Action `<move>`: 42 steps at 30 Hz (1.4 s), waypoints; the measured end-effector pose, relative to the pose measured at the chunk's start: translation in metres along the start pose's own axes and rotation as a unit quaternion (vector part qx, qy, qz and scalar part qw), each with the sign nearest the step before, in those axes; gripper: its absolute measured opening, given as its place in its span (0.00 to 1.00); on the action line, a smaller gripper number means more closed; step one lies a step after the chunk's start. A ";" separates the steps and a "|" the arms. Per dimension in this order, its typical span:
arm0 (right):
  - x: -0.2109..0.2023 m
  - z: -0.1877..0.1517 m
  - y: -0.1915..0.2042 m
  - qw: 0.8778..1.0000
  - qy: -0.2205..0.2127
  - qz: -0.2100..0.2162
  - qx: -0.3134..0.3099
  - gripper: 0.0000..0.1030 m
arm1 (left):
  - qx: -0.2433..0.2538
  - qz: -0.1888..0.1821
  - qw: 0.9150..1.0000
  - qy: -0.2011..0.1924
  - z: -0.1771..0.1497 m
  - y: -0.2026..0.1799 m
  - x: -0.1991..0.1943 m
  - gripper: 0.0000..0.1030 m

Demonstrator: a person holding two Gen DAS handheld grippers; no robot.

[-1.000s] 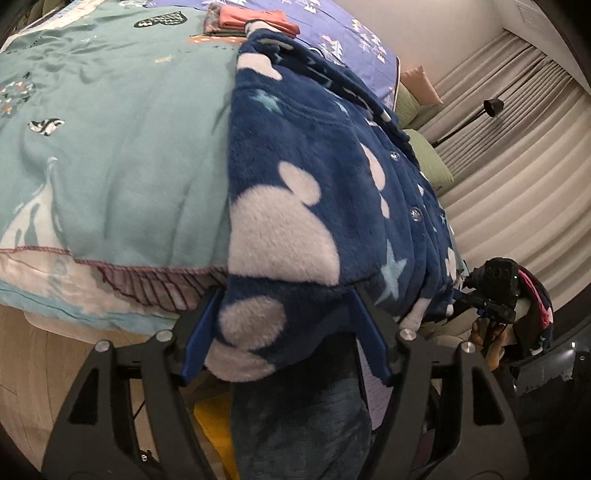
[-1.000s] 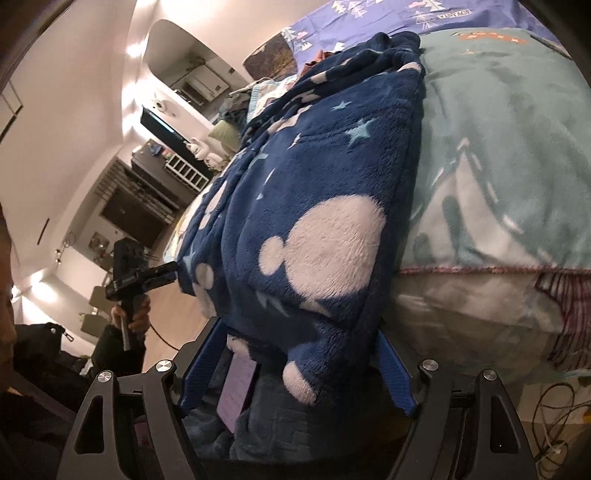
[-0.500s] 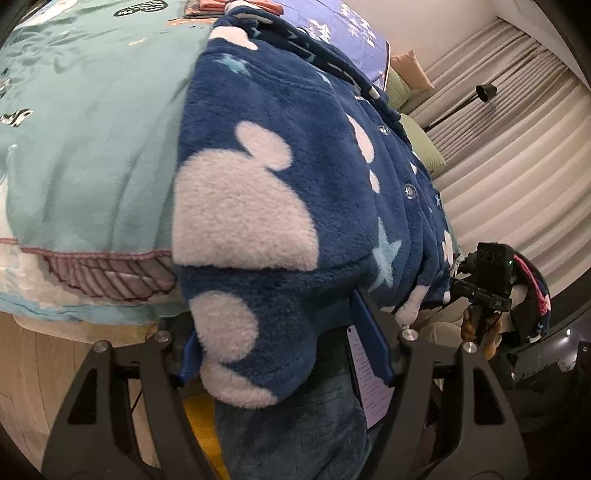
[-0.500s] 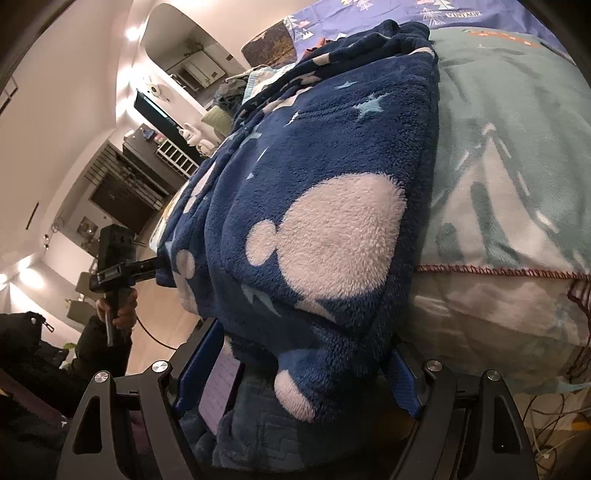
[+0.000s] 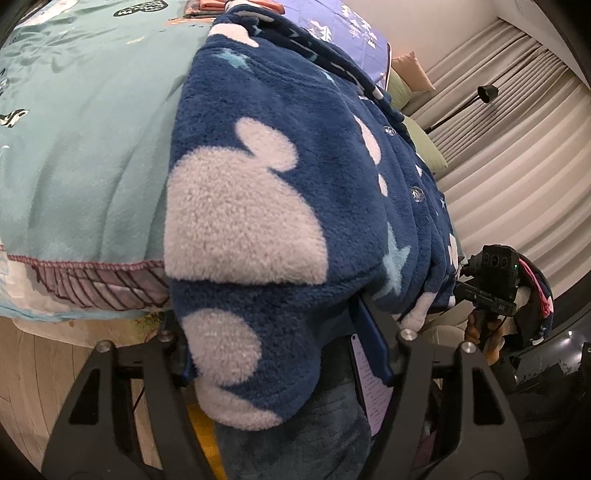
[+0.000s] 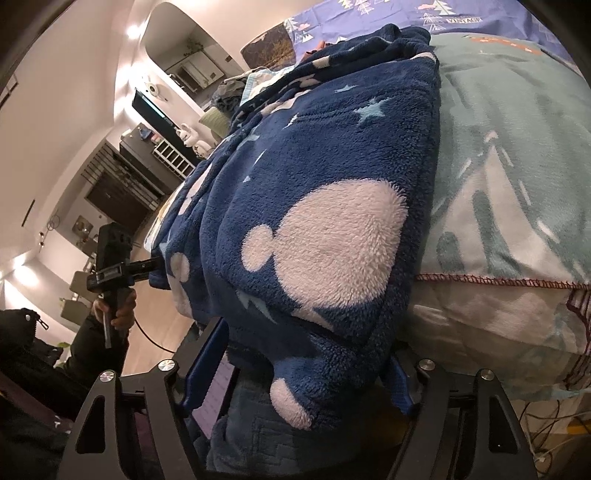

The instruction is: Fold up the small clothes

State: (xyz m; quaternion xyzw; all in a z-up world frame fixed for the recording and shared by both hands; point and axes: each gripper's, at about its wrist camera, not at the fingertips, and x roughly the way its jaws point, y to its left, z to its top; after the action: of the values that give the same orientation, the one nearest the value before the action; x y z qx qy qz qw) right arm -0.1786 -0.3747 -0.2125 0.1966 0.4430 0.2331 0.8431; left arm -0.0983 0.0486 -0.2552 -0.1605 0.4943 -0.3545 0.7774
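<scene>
A small navy fleece jacket (image 5: pixel 280 155) with white mouse shapes, pale stars and snap buttons lies across a teal bedspread (image 5: pixel 85 122), its hem hanging over the bed's near edge. My left gripper (image 5: pixel 284 343) has one hem corner lying between its blue fingers (image 5: pixel 373 339); the fabric hides the fingertips. My right gripper (image 6: pixel 299 365) has the other hem corner of the jacket (image 6: pixel 325 206) between its fingers (image 6: pixel 207 362) in the same way. Each gripper shows in the other's view, at the far hem corner.
A purple patterned sheet (image 5: pixel 332 26) and folded pink and orange clothes (image 5: pixel 218 4) lie at the bed's far end. Curtains (image 5: pixel 517 140) and a floor lamp (image 5: pixel 484 92) stand right of the bed. Wooden floor (image 5: pixel 26 369) lies below. Shelves and a TV unit (image 6: pixel 140 166) stand to the left in the right wrist view.
Both grippers have moved forward and up along the bed edge, pushing the hem toward the collar. The fleece now bulges larger in both views.
</scene>
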 end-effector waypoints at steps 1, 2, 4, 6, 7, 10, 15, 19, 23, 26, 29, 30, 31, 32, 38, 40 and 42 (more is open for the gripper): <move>-0.001 0.000 -0.001 1.000 -0.001 0.005 0.001 0.68 | -0.002 0.000 1.000 -0.001 0.000 0.001 0.000 0.57; -0.002 0.000 -0.001 1.000 -0.002 0.010 0.000 0.62 | -0.007 -0.002 1.000 -0.003 0.000 0.003 0.000 0.51; -0.003 0.000 -0.002 1.000 -0.005 0.014 -0.003 0.46 | -0.009 -0.012 1.000 -0.003 0.000 0.004 0.000 0.42; -0.004 -0.002 -0.007 1.000 -0.004 0.027 0.004 0.28 | -0.003 -0.014 1.000 -0.006 -0.001 0.003 -0.003 0.38; -0.005 -0.002 -0.010 0.999 -0.005 0.032 0.009 0.22 | 0.001 -0.012 1.000 -0.008 -0.002 0.003 -0.004 0.36; -0.011 -0.003 -0.012 0.999 -0.019 0.046 0.015 0.16 | -0.003 -0.014 1.000 -0.008 -0.002 0.002 -0.006 0.34; -0.018 0.001 -0.014 0.997 -0.033 0.066 0.022 0.13 | -0.015 -0.027 0.999 -0.008 0.000 0.005 -0.007 0.32; -0.022 0.005 -0.010 0.996 -0.044 0.075 0.019 0.12 | -0.020 -0.030 0.999 -0.011 0.001 0.004 -0.009 0.31; -0.026 0.012 -0.010 0.992 -0.060 0.104 0.028 0.11 | -0.030 -0.039 0.999 -0.017 0.000 0.005 -0.012 0.31; -0.025 0.016 -0.011 0.991 -0.064 0.111 0.033 0.11 | -0.038 -0.044 0.998 -0.019 0.000 0.006 -0.014 0.31; -0.025 0.019 -0.011 0.992 -0.064 0.109 0.029 0.11 | -0.041 -0.045 0.998 -0.018 -0.002 0.004 -0.016 0.31; -0.023 0.020 -0.010 0.992 -0.063 0.107 0.027 0.11 | -0.046 -0.050 0.998 -0.019 -0.003 0.005 -0.017 0.31; -0.023 0.020 -0.011 0.992 -0.063 0.109 0.028 0.11 | -0.049 -0.053 0.997 -0.021 -0.003 0.006 -0.017 0.31; -0.021 0.019 -0.012 0.992 -0.062 0.109 0.030 0.11 | -0.055 -0.057 0.997 -0.025 -0.005 0.007 -0.019 0.30; -0.023 0.017 -0.015 0.991 -0.066 0.114 0.036 0.11 | -0.050 -0.078 0.994 -0.054 -0.005 -0.002 -0.035 0.24; -0.024 0.019 -0.016 0.990 -0.069 0.119 0.037 0.11 | -0.045 -0.082 0.994 -0.059 -0.002 -0.006 -0.039 0.23; -0.025 0.021 -0.015 0.989 -0.073 0.123 0.037 0.11 | -0.043 -0.090 0.993 -0.062 0.003 -0.010 -0.042 0.22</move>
State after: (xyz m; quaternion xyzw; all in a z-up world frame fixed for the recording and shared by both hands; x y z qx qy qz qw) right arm -0.1699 -0.4035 -0.1933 0.2970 0.3614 0.3032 0.8302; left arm -0.1105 0.0711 -0.2210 -0.2591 0.4432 -0.3912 0.7638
